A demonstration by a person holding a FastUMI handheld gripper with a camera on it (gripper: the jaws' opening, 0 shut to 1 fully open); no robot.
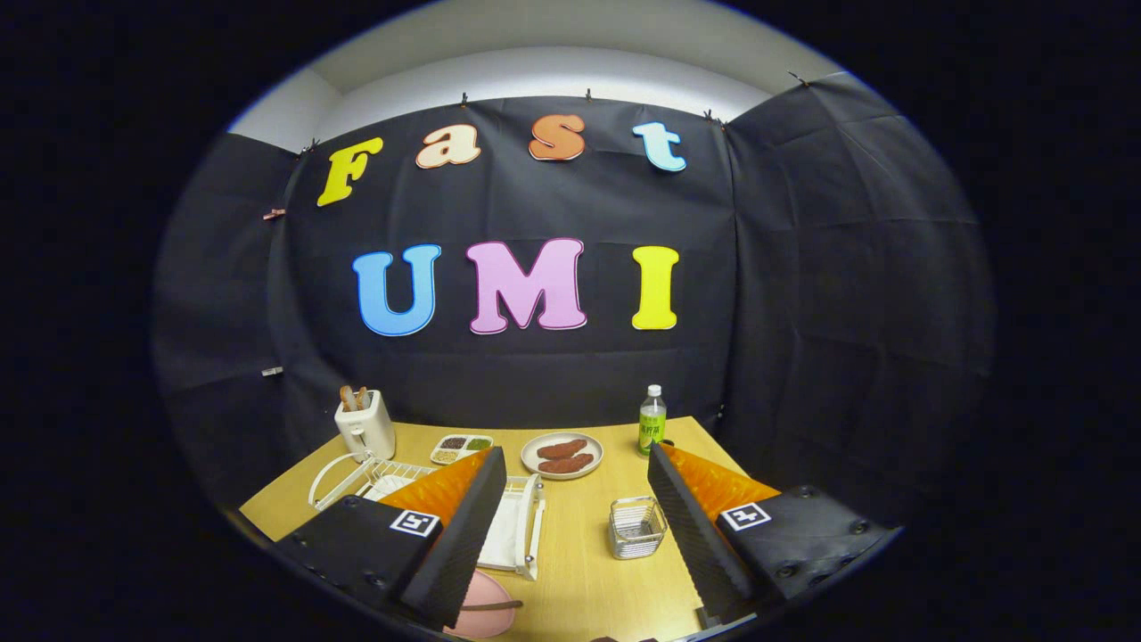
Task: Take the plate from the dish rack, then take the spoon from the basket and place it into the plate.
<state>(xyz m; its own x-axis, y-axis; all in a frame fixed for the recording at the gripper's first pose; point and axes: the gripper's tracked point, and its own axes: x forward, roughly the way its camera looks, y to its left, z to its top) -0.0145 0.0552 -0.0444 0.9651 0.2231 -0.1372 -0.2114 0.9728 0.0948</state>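
My gripper (575, 456) is open above the wooden table (588, 571), with nothing between its fingers. A pink plate (488, 620) lies flat on the table under the base of the left finger, partly hidden by it. A thin brown piece (492, 606), seemingly a spoon handle, lies across the plate. The small wire basket (637, 526) stands between the fingers, nearer the right one. The white dish rack (521, 526) sits behind the left finger, which hides much of it.
A white toaster (365, 428) stands at the back left beside a small divided tray (461, 448). A pale plate of sausages (562, 456) and a green-labelled bottle (652, 421) stand near the back wall. Black cloth walls close the table in.
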